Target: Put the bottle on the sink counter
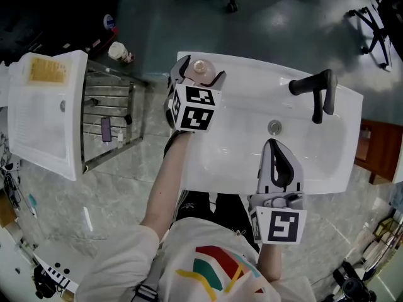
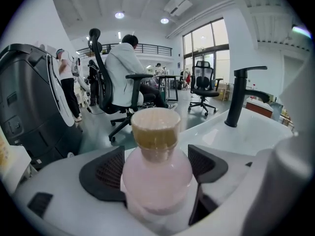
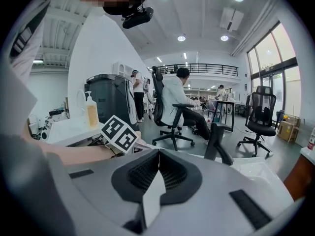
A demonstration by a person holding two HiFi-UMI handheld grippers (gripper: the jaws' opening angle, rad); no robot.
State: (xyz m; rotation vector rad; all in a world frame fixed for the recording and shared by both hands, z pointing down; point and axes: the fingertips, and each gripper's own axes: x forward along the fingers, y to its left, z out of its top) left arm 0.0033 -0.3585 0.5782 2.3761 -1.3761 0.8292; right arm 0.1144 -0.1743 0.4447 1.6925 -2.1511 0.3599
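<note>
A pale pink bottle [image 1: 201,67] with a tan cap stands upright at the far left corner of the white sink counter [image 1: 252,80]. My left gripper [image 1: 202,69] is shut on the bottle [image 2: 156,171], one black pad pressed to each side of its body. Whether its base touches the counter is hidden. My right gripper [image 1: 272,143] is shut on nothing, its jaws pressed together [image 3: 158,168]. It hovers over the basin's near edge, pointing at the black faucet [image 1: 318,90].
The drain [image 1: 274,127] lies mid-basin. A wire rack [image 1: 110,115] and a second white basin [image 1: 44,112] stand to the left, with a cup [image 1: 119,52] beyond. Past the counter are a dark bin [image 2: 29,102], office chairs and a seated person [image 2: 125,77].
</note>
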